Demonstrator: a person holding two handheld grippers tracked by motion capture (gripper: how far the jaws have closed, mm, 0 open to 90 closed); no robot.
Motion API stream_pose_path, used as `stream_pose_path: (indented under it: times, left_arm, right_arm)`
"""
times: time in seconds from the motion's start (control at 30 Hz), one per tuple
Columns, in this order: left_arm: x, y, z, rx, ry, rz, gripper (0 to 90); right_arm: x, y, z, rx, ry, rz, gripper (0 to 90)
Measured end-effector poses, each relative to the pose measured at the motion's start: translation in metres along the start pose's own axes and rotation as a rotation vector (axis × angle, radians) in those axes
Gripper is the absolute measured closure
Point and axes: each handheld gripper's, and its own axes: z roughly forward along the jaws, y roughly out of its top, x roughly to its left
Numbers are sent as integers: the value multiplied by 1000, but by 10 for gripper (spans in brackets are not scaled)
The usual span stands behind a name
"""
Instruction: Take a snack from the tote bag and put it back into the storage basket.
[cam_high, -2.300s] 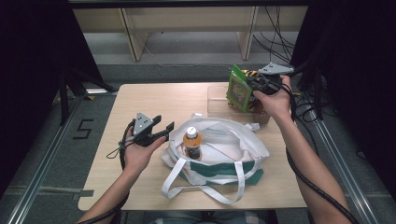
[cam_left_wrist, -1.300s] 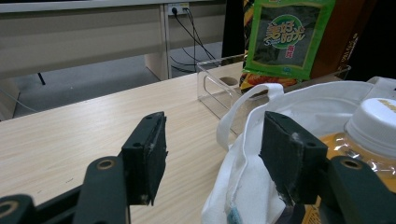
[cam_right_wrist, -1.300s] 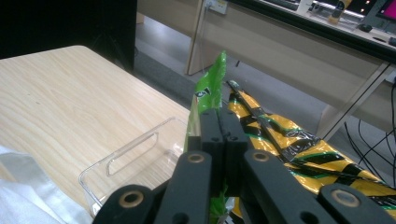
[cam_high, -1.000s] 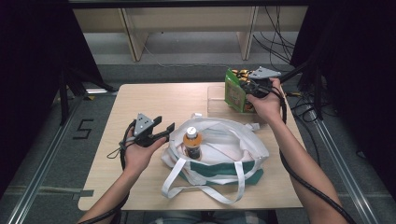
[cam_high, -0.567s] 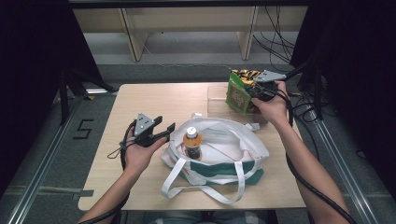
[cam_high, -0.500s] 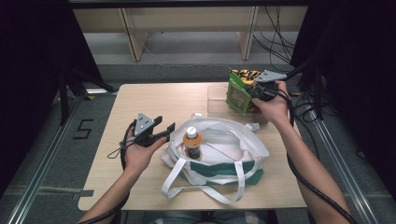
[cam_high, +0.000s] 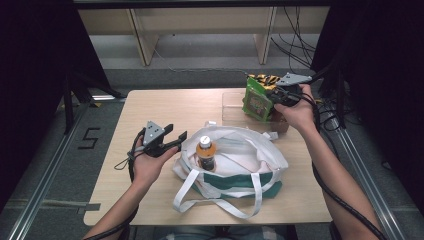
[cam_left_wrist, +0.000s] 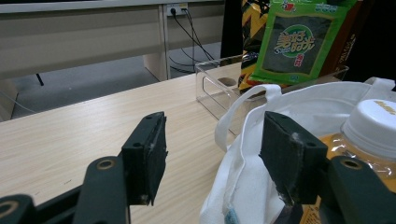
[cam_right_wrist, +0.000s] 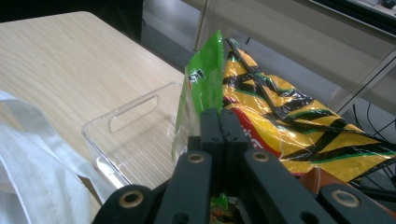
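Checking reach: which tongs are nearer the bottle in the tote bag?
Left. The left tongs hang open just beside the bottle; the right tongs are across the table, shut on the green snack packet.

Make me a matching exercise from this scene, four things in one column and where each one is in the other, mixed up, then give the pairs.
Things:
1. green packet
2. bottle
3. clear box
4. left tongs

Places or states:
a. standing inside the white bag
b. open, beside the bag
c. pinched in the shut right tongs
d. on the table, behind the bag

Pairs: 1-c, 2-a, 3-d, 4-b
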Motion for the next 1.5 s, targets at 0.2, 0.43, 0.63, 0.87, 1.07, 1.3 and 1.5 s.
stream_pose_path:
  times: [0.2, 0.43, 0.63, 0.87, 1.07, 1.3, 1.5]
  left_arm:
    - [0, 0, 0, -2, 2, -4, 401]
    - [0, 0, -1, 2, 2, 6, 401]
    - [1, 0, -1, -2, 4, -1, 400]
    - [0, 1, -2, -2, 5, 1, 401]
    - [1, 2, -3, -7, 8, -1, 400]
    - [1, 2, -3, -5, 6, -1, 399]
    - [0, 4, -4, -13, 7, 1, 400]
  right_arm:
    - [-8, 1, -5, -2, -17, -30, 900]
    - [-7, -7, -2, 21, -20, -32, 900]
    - [-7, -17, 3, 64, -8, -7, 900]
    - [-3, -25, 9, 101, -13, -23, 900]
    - [-2, -35, 12, 148, -42, -58, 900]
    - [-2, -39, 12, 157, -52, -47, 900]
    - [0, -39, 9, 166, -76, -37, 853]
